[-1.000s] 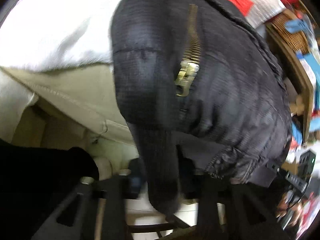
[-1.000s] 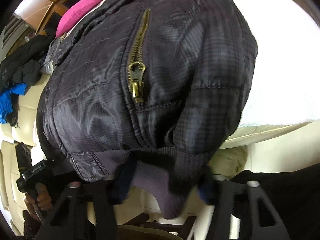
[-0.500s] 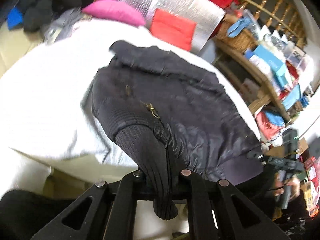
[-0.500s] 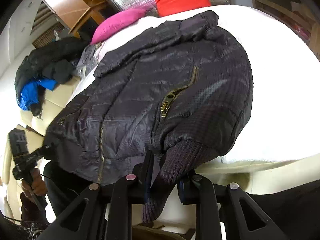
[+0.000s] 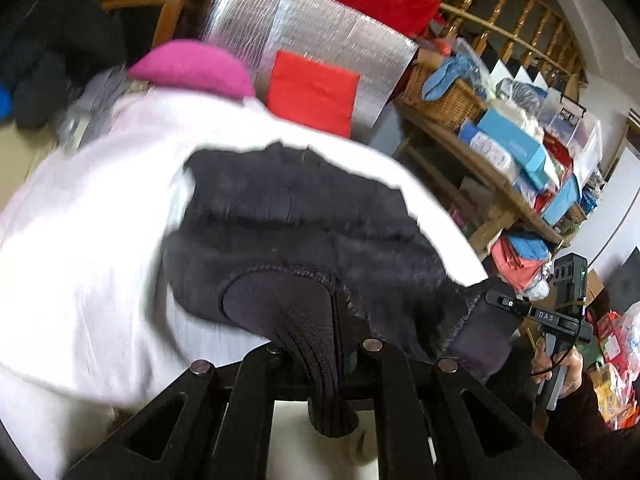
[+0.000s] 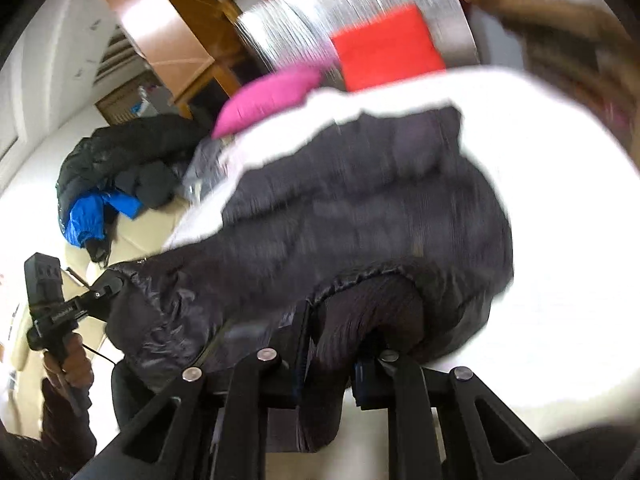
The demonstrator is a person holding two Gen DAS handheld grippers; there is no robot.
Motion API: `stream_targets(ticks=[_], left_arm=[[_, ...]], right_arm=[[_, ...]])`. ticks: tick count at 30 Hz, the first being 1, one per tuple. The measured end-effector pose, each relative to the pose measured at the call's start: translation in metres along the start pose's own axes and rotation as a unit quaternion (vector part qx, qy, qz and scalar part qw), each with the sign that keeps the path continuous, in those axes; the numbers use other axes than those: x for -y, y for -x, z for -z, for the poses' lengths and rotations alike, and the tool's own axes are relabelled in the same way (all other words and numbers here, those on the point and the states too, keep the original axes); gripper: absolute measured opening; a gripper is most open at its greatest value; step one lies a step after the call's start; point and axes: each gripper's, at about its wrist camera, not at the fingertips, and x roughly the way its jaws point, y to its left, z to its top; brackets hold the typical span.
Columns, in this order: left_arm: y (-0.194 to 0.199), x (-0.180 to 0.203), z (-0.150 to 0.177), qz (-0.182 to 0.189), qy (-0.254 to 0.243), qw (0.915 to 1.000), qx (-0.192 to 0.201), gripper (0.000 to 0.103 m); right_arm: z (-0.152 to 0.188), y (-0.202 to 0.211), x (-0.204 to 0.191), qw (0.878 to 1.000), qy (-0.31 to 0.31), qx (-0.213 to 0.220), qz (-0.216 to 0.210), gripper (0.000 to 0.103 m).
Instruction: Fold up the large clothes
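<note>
Your left tongs (image 5: 320,354) are clamped on a ribbed cuff (image 5: 296,320) of the dark jacket (image 5: 304,216). Your right tongs (image 6: 328,356) have just been closing and now pinch the other cuff (image 6: 360,312). The jacket fills the middle of both views, spread on the white bed (image 5: 80,240), below the pink pillow (image 5: 192,68) at upper left.

Wooden railing (image 5: 516,20), cluttered shelf (image 5: 492,168), white bed (image 5: 80,240)
</note>
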Motion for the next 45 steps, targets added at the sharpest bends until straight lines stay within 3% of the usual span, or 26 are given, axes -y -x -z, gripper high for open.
stream_targets(ticks=[6,10,14,18,20,24,28,36,38,40,45], left_arm=[[-0.038,-0.008,-0.119,-0.014,-0.012,0.9995,0.025,0.009],[-0.096,-0.031,-0.203,-0.028,0.013,0.9993,0.022,0.009],[-0.164,-0.068,-0.261,-0.044,0.049,0.9977,0.018,0.009],[-0.238,-0.098,-0.284,-0.060,0.068,0.9957,-0.015,0.009],[-0.280,-0.114,-0.288,-0.073,0.073,0.9939,-0.039,0.009],[-0.318,-0.133,-0.281,-0.065,0.094,0.9918,-0.057,0.009],[-0.322,-0.133,-0.284,-0.052,0.082,0.9940,-0.050,0.009],[-0.320,-0.128,-0.293,-0.046,0.078,0.9953,-0.035,0.009],[-0.313,-0.129,-0.290,-0.043,0.081,0.9954,-0.025,0.009],[-0.313,-0.130,-0.287,-0.046,0.086,0.9949,-0.025,0.009],[-0.311,-0.125,-0.283,-0.056,0.087,0.9944,-0.025,0.009]], right_arm=[[-0.111,-0.020,-0.016,0.996,0.046,0.064,0.032,0.017],[-0.198,-0.059,-0.005,0.993,0.039,0.097,0.051,0.017],[-0.278,-0.119,0.028,0.991,0.008,0.117,0.069,0.016],[-0.333,-0.194,0.075,0.990,-0.037,0.109,0.080,0.014],[-0.343,-0.226,0.091,0.990,-0.041,0.092,0.094,0.014],[-0.341,-0.282,0.129,0.990,-0.061,0.065,0.112,0.013],[-0.338,-0.283,0.151,0.988,-0.071,0.085,0.105,0.013],[-0.349,-0.258,0.148,0.980,-0.056,0.138,0.132,0.010],[-0.350,-0.247,0.154,0.980,-0.071,0.146,0.115,0.010],[-0.349,-0.243,0.154,0.984,-0.066,0.128,0.103,0.010],[-0.345,-0.254,0.163,0.992,-0.098,0.025,0.073,0.014]])
